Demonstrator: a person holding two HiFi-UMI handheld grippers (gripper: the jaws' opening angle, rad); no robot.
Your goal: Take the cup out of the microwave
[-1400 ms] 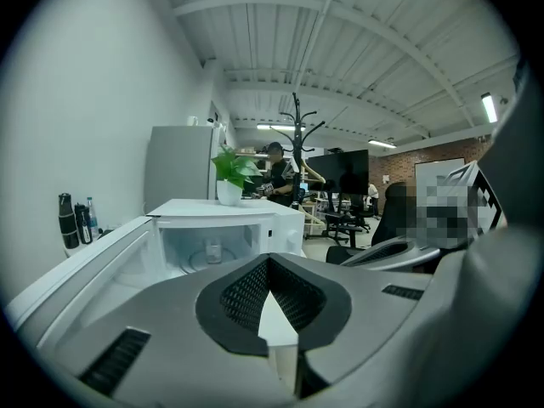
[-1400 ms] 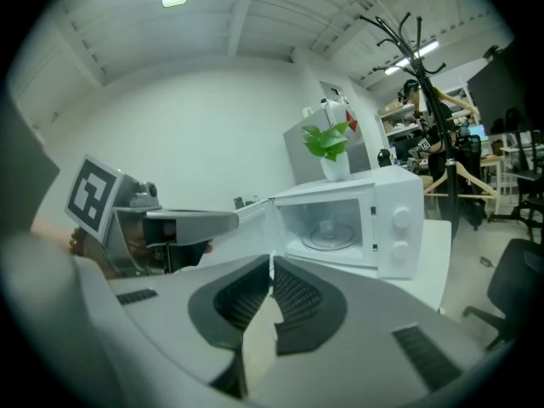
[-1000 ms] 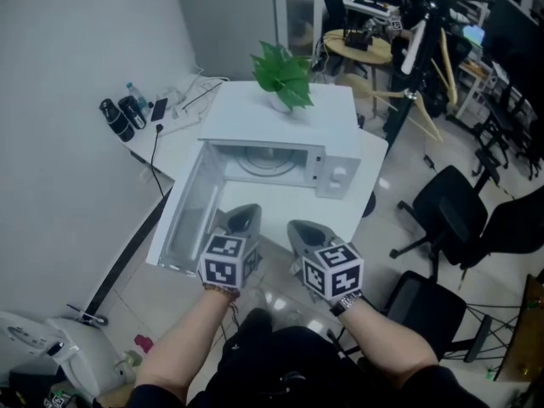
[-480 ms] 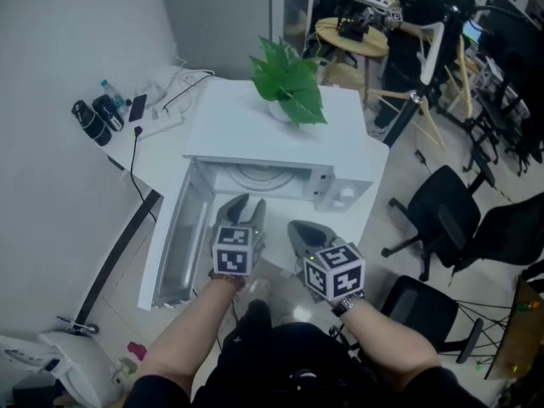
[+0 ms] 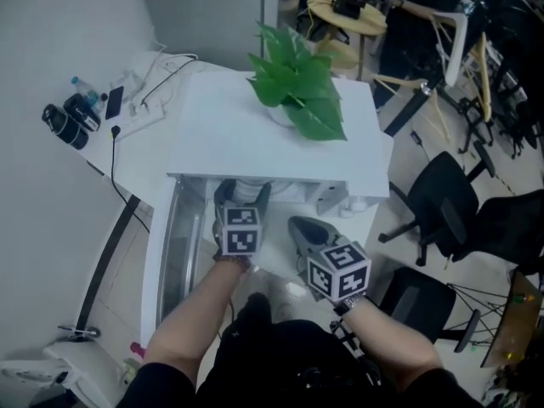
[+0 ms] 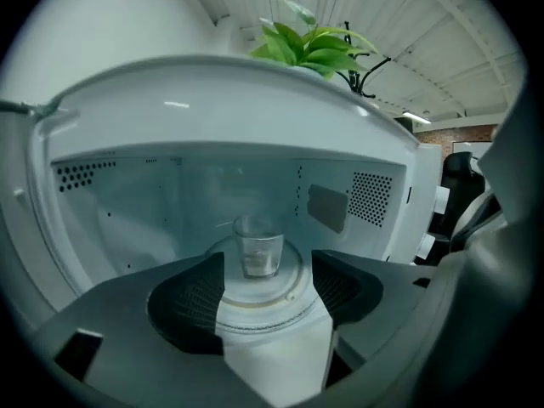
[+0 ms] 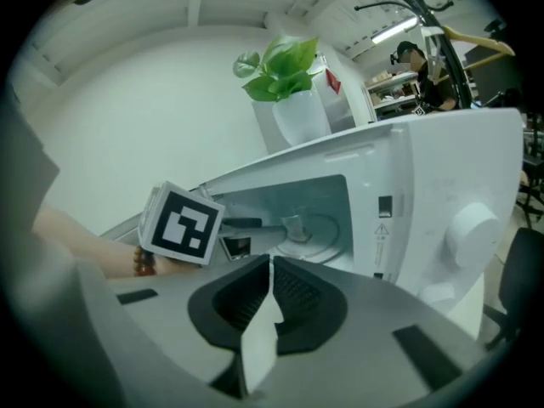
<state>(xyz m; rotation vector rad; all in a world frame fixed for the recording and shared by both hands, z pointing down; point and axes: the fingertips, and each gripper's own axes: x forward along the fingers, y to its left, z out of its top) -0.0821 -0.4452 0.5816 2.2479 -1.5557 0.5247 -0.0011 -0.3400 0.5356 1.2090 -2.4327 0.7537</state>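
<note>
A small clear glass cup (image 6: 257, 249) stands upright on the round turntable (image 6: 272, 300) inside the white microwave (image 5: 221, 126), whose door (image 5: 166, 253) hangs open to the left. My left gripper (image 6: 268, 291) reaches into the cavity mouth (image 5: 240, 192). Its jaws have just been opening and stand wide, with nothing between them; the cup sits just beyond the tips. My right gripper (image 7: 270, 266) is shut and empty, held in front of the microwave (image 5: 299, 226). In the right gripper view it looks at the cup (image 7: 297, 226) and the left gripper's marker cube (image 7: 181, 223).
A potted green plant (image 5: 297, 83) stands on top of the microwave. The control panel with a knob (image 7: 467, 228) is at the right of the cavity. Black office chairs (image 5: 442, 202) stand to the right, bottles and a power strip (image 5: 72, 113) to the left.
My left gripper moved forward from in front of the microwave to the cavity mouth and its jaws opened. The right gripper edged forward. My head moved closer over the microwave.
</note>
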